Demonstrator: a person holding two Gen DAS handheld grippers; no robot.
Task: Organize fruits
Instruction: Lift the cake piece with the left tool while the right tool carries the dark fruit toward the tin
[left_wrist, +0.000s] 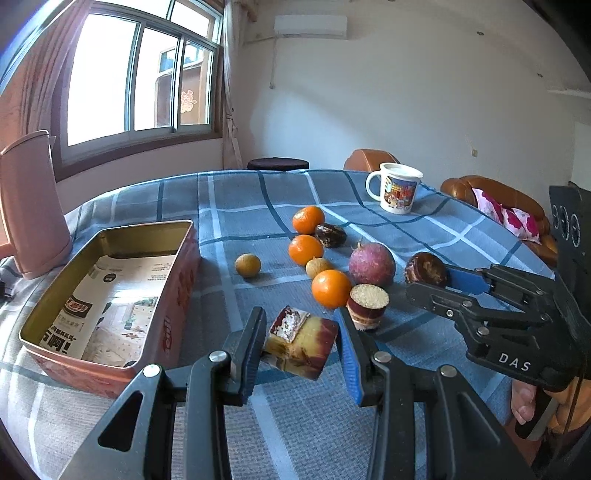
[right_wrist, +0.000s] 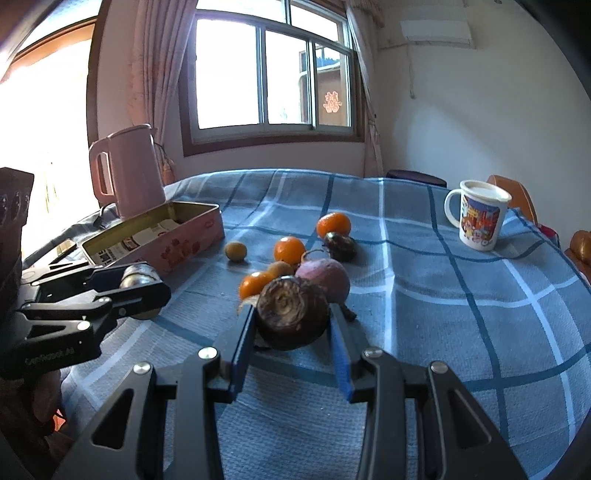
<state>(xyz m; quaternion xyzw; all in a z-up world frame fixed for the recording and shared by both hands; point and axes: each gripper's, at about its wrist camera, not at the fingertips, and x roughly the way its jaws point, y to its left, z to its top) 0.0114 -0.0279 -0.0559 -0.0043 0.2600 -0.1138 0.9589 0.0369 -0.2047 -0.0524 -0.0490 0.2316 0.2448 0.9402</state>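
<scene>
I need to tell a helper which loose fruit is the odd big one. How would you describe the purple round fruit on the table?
Start from the blue checked tablecloth, between the open tin box and the cartoon mug, where the fruit cluster lies. The purple round fruit sits at the cluster's mug-side edge. It is the largest piece, dull reddish-purple with a small stem, unlike the bright orange tangerines beside it.
</scene>
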